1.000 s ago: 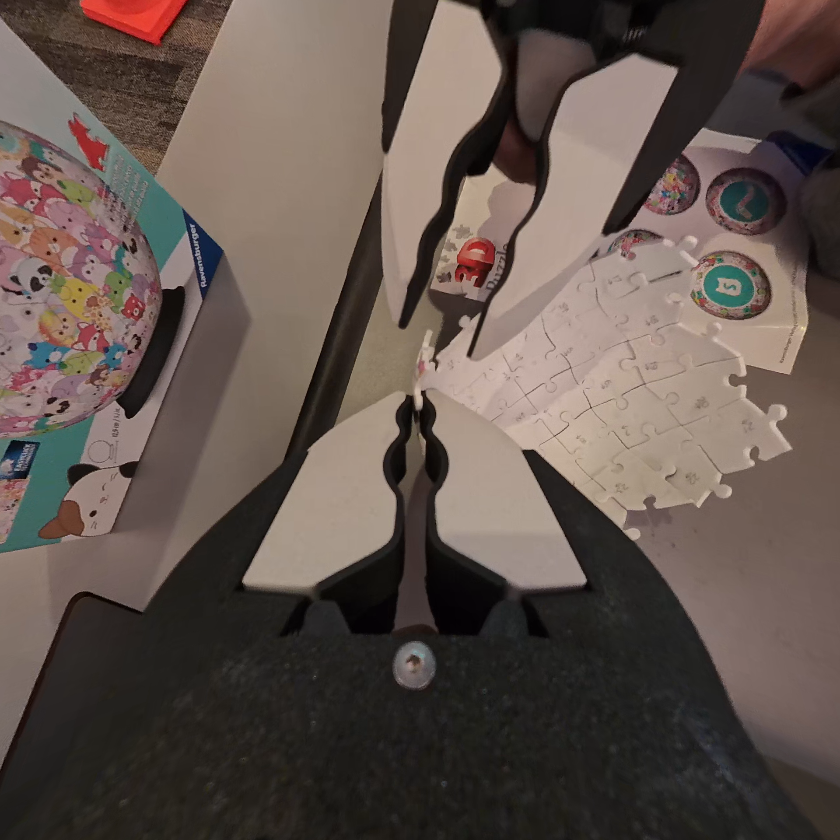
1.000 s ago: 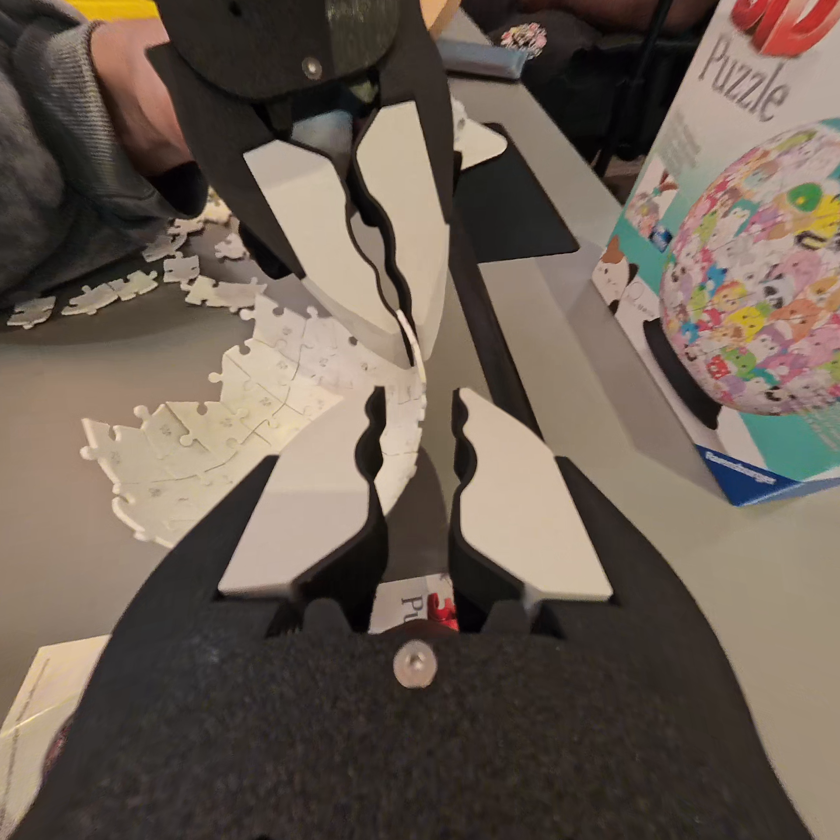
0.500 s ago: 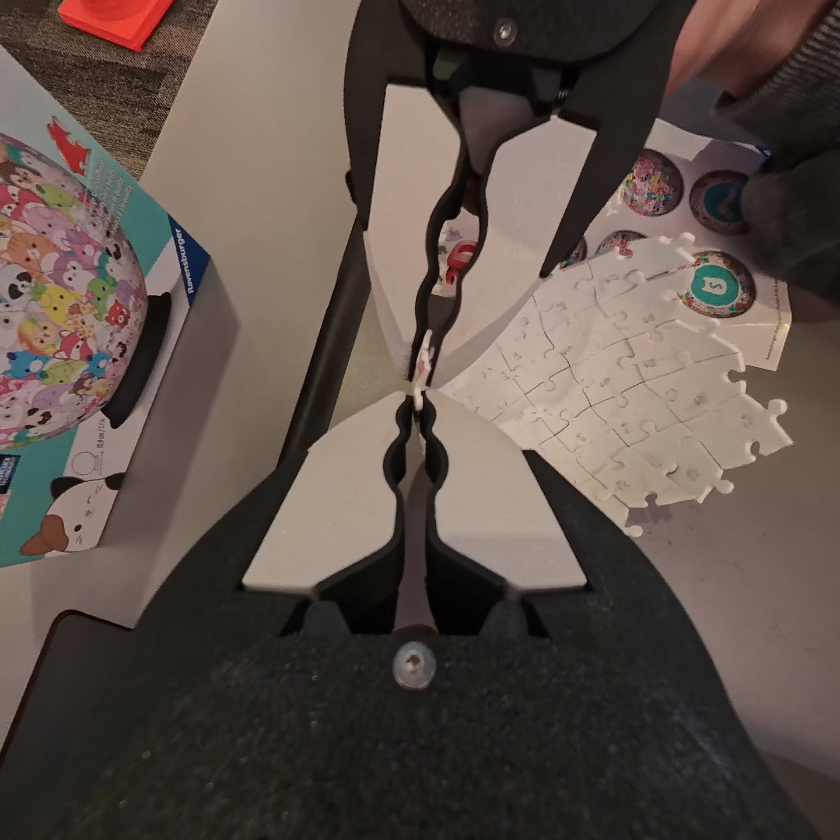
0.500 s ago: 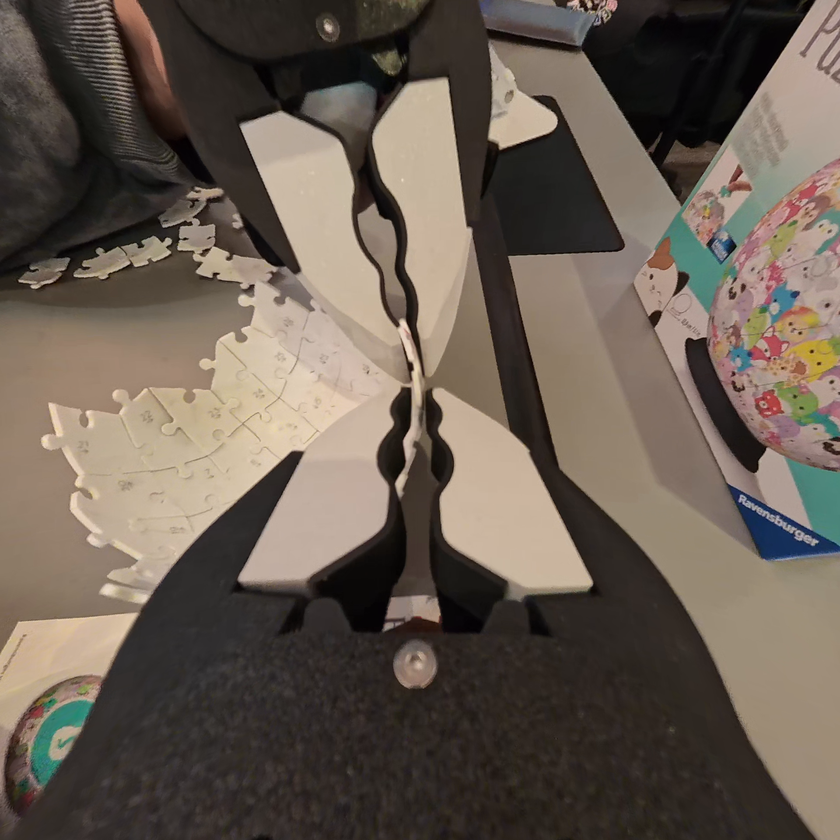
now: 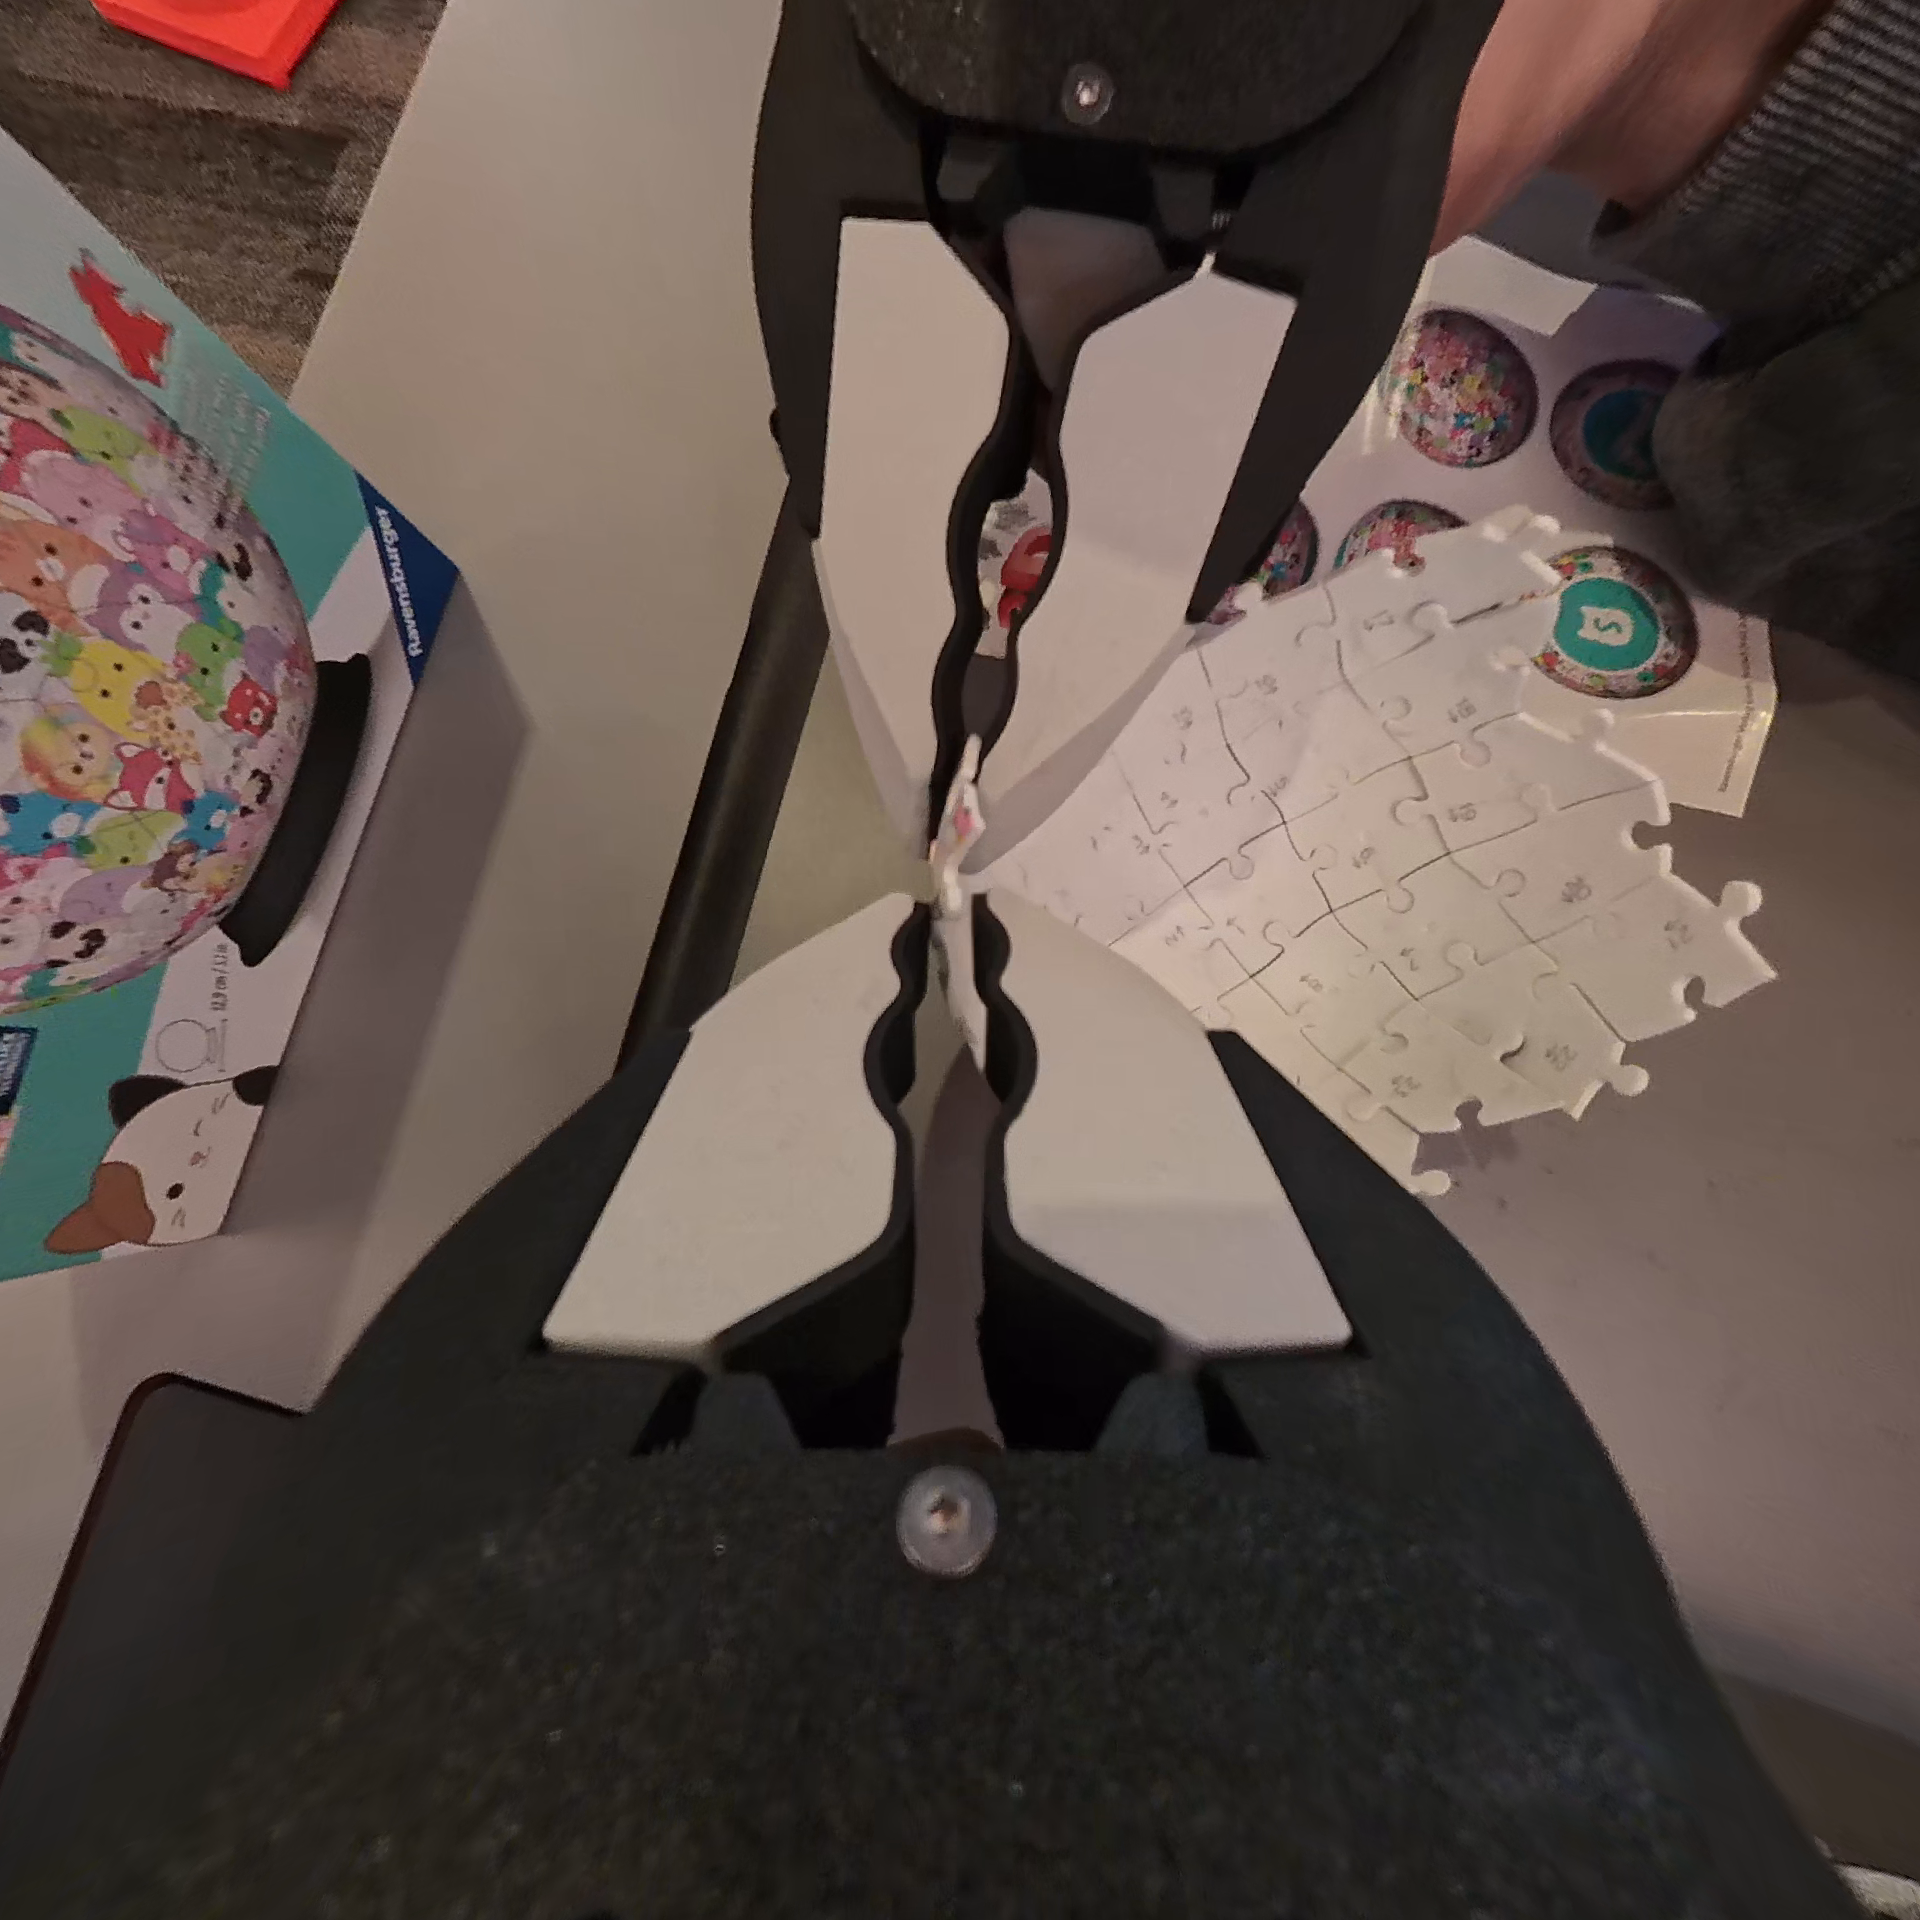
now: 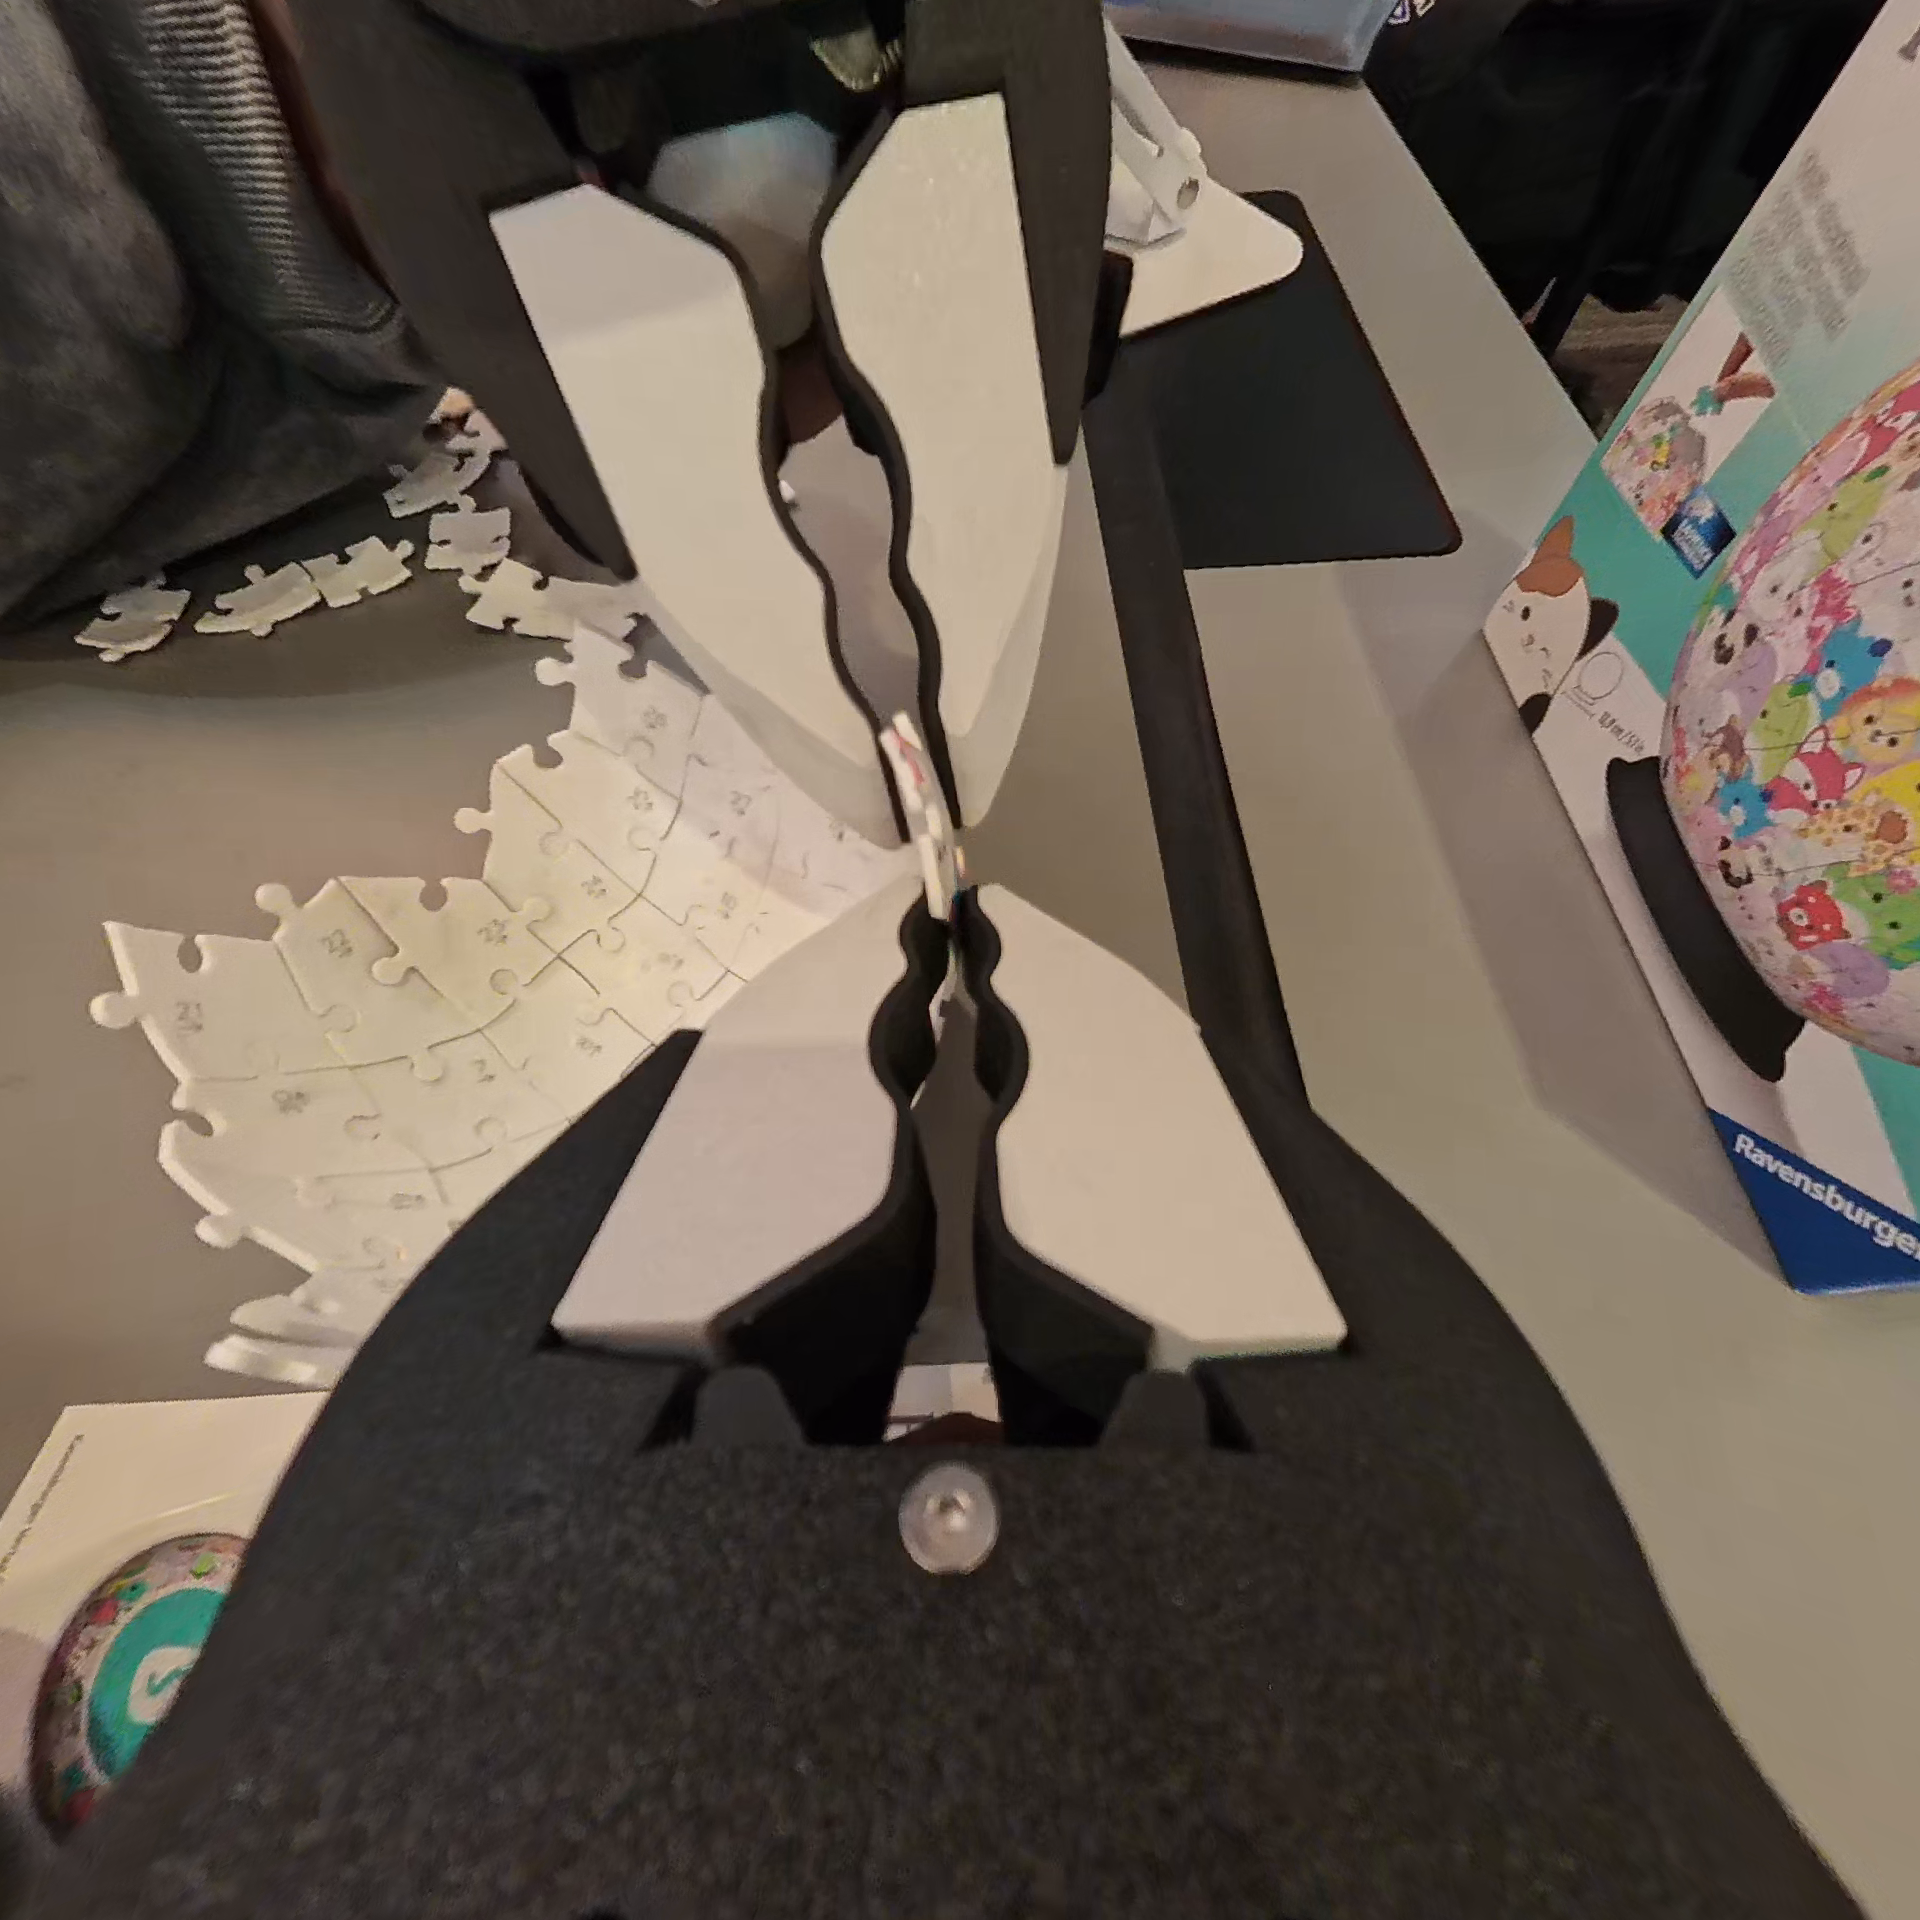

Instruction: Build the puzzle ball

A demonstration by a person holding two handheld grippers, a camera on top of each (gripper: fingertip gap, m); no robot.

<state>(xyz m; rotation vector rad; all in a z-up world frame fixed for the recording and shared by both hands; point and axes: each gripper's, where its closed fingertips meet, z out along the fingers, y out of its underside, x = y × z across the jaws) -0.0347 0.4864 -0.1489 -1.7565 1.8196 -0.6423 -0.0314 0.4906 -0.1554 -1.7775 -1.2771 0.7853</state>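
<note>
A curved, assembled puzzle section point(image 5: 1403, 831) lies white side up on the grey table, with its near edge point(image 5: 961, 821) raised and seen edge-on. My left gripper point(image 5: 948, 920) is shut on that raised edge. My right gripper point(image 6: 951, 920) faces it tip to tip and is also shut on the same edge point(image 6: 930, 821). In the left wrist view the right gripper point(image 5: 951, 842) comes in from the top. In the right wrist view the left gripper point(image 6: 925, 831) comes in from the top, and the section point(image 6: 416, 987) spreads out to the left.
The puzzle box point(image 5: 156, 727) stands left of the grippers; it shows at the right in the right wrist view point(image 6: 1766, 727). An instruction sheet point(image 5: 1507, 416) lies under the section. Loose pieces point(image 6: 312, 582) lie by a grey sleeve point(image 6: 104, 312). A black mat point(image 6: 1299, 436) lies behind. The grippers are tip to tip, or close to it.
My right gripper was open around the raised edge one second ago and has since shut on it. It has moved closer to my left gripper, which stayed shut on the section.
</note>
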